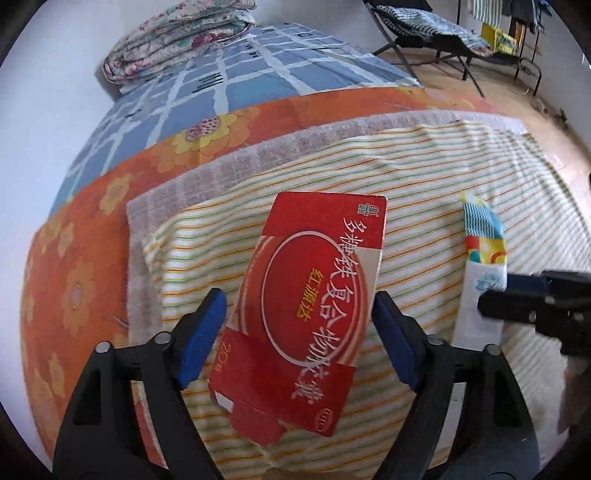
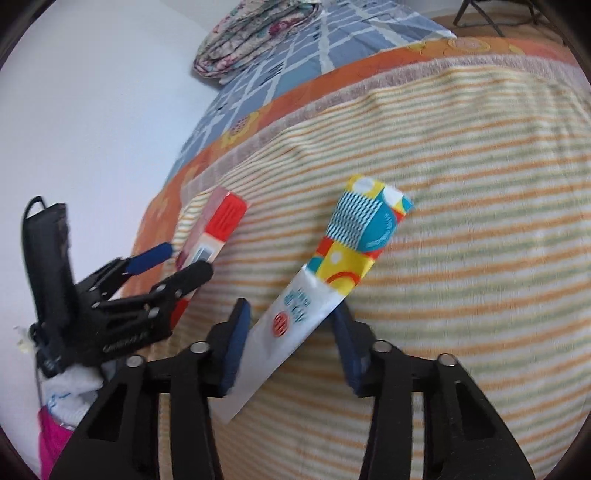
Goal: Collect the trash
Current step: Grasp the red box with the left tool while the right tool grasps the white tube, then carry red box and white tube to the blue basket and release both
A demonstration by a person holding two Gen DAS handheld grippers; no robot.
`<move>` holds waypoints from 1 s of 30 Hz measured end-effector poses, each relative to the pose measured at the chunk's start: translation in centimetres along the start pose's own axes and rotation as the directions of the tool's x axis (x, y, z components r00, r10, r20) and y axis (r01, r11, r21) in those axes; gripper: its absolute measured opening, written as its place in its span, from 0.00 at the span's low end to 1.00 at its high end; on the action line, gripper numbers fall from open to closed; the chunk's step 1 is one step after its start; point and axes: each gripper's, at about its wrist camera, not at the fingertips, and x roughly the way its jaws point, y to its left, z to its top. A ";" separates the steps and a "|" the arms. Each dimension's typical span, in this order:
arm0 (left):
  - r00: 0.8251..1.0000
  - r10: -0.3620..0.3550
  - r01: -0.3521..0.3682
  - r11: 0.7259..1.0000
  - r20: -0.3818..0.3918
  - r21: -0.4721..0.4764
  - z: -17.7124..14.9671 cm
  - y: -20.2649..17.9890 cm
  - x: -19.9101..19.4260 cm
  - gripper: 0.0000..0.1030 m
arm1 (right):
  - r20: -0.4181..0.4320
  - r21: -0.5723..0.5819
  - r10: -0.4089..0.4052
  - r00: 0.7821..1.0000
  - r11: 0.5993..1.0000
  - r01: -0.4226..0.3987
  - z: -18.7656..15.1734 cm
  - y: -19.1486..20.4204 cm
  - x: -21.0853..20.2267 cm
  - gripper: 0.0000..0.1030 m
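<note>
A flattened red carton with white Chinese lettering (image 1: 306, 310) lies on a striped towel (image 1: 424, 177). My left gripper (image 1: 299, 332) is open, one blue pad on each side of the carton, not pressing it. A long white wrapper with a colourful patterned end (image 2: 332, 280) lies to its right, also seen in the left wrist view (image 1: 482, 266). My right gripper (image 2: 291, 343) is open around the wrapper's white end. The left gripper (image 2: 173, 262) and the red carton (image 2: 221, 225) show at the left of the right wrist view.
The towel lies on an orange flowered blanket (image 1: 92, 258) over a bed with a blue checked sheet (image 1: 229, 77). A folded floral quilt (image 1: 177, 40) lies at the far end. A folding chair (image 1: 436, 33) stands on the wooden floor beyond.
</note>
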 end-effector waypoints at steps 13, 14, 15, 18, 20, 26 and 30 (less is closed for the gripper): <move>0.992 -0.117 0.120 0.990 0.043 -0.069 -1.2 0.5 -1.1 0.79 | 0.040 -0.049 -0.043 0.998 0.998 0.045 0.2 0.1 -1.2 0.05; 0.991 -0.130 0.132 0.989 0.042 -0.068 -1.3 0.4 -1.4 0.80 | 0.051 -0.066 -0.051 0.997 0.996 0.055 0.1 0.3 -1.7 0.05; 0.989 -0.143 0.145 0.987 0.036 -0.067 -1.4 0.2 -1.6 0.80 | 0.058 -0.075 -0.056 0.997 0.995 0.060 -0.1 0.4 -2.1 0.05; 0.990 -0.135 0.136 0.991 0.038 -0.019 -1.8 -1.0 -2.1 0.80 | 0.084 -0.109 -0.074 0.994 0.991 0.083 -0.6 0.7 -4.0 0.04; 0.996 -0.081 0.080 0.997 0.048 0.022 -1.9 -1.9 -2.3 0.80 | 0.104 -0.139 -0.089 0.991 0.985 0.103 -0.9 0.8 -5.3 0.04; 1.000 -0.020 0.019 0.999 0.012 0.045 -0.9 -2.9 -1.0 0.83 | 0.135 -0.196 -0.110 0.985 0.971 0.136 -2.0 1.0 -8.6 0.04; 0.999 -0.035 0.035 0.999 -0.031 -0.011 -0.7 -2.3 0.6 0.83 | 0.128 -0.207 -0.107 0.986 0.969 0.132 -2.6 1.0 -9.6 0.04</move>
